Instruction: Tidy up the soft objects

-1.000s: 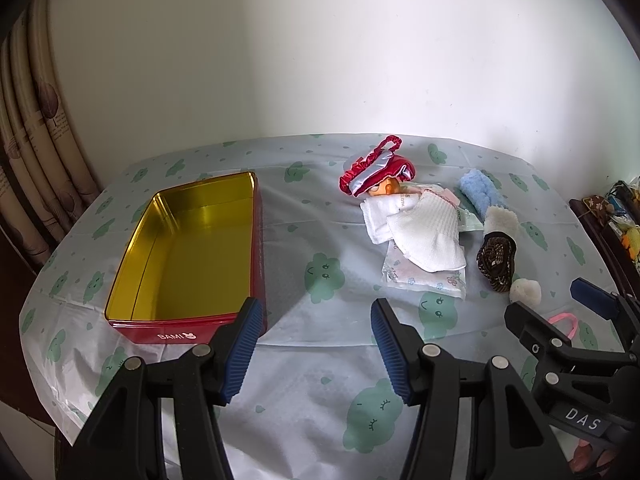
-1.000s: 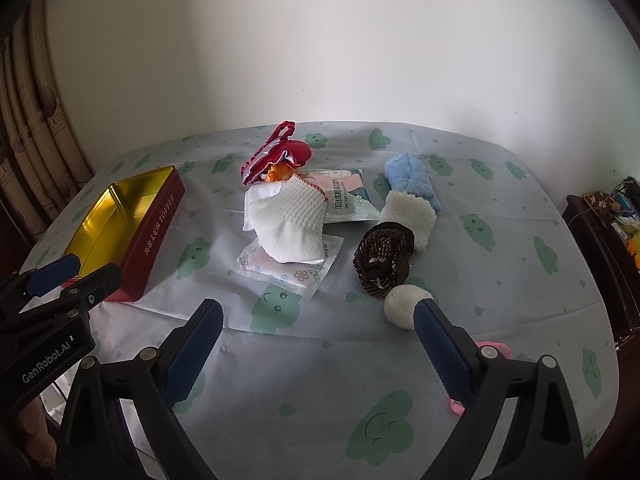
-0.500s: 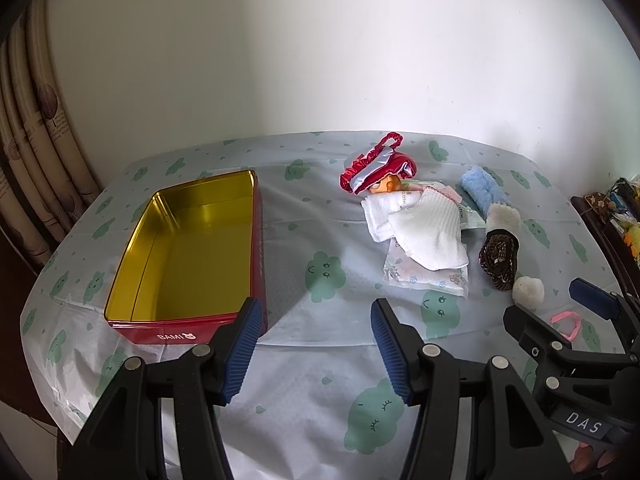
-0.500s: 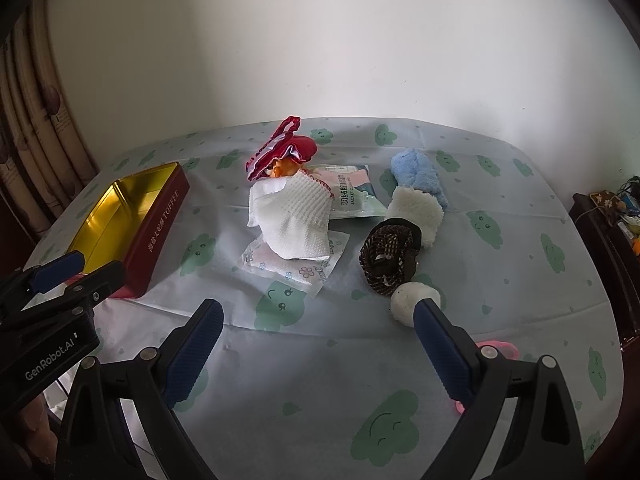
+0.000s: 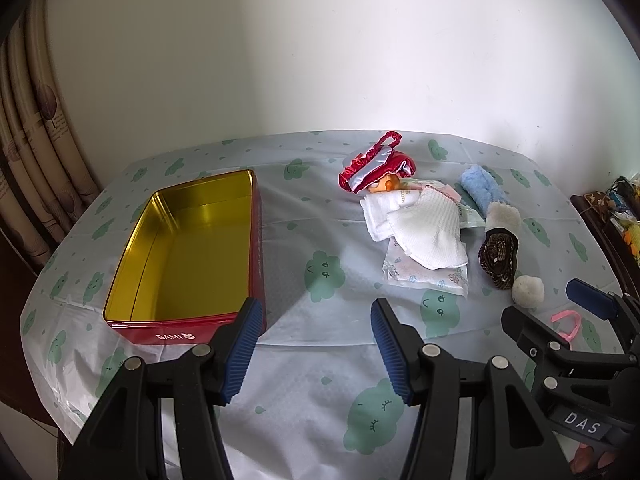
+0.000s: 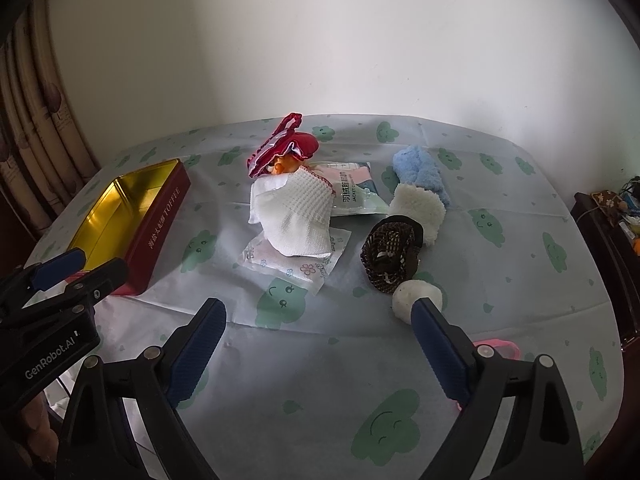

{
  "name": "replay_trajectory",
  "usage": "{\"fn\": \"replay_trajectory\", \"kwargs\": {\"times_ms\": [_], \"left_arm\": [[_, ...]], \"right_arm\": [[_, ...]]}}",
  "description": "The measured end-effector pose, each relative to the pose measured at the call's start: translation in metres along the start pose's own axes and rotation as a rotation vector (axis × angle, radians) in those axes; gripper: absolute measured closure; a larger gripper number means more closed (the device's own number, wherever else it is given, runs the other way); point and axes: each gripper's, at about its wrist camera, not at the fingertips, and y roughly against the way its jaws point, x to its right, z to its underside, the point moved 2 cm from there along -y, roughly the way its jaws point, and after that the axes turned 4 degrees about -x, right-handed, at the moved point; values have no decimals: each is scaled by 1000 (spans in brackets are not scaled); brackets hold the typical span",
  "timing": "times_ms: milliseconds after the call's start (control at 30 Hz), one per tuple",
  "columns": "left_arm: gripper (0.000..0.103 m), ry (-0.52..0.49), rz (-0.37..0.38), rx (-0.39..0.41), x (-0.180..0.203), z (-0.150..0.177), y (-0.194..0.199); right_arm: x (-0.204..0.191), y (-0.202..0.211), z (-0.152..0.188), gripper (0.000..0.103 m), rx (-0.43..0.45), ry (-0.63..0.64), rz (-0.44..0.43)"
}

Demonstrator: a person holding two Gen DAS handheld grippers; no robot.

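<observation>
hovering over the near edge of the table [image 6: 520,184], we hold both grippers wide and empty: the left gripper [image 5: 316,344] sits just beside the near end of the tin [image 5: 256,240], the right gripper [image 6: 318,344] faces the pile. the tin is bare inside, so nothing is sorted yet, we judge. the soft things lie in a cluster well apart from the tin: a white sock [image 6: 300,216] draped over a flat packet [image 6: 296,268], a red cap [image 6: 284,148] behind it, a blue sock [image 6: 416,168] touching a cream sock [image 6: 420,208], a brown scrunchie [image 6: 390,254] and a white puff [image 6: 408,296] nearest the right fingers. the puff looks like the easy first pick. to do it well we would come down from above with the jaws straddling it, close gently since it will squash, and keep clear of the scrunchie touching it. lift straight before carrying across, or the thin cloth [image 6: 280,380] may drag. the white sock is riskier: pinch only its top layer, or the packet beneath comes too. the left gripper could steady the tin.
</observation>
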Motion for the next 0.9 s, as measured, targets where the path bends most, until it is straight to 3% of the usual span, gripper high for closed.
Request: {"fn": "replay_trajectory", "kwargs": {"times_ms": [467,667,900], "left_arm": [[45,-7,3,-17,-1,2,-6],[45,-13,0,-37,-1,3,-18],[45,-37,8,-64,3,5,-36]], "right_arm": [[20,-11,0,12,-24,-20,3],[43,-28,4,23,-59,-22,1],[74,-52,6,26,-121,-60,20]]}}
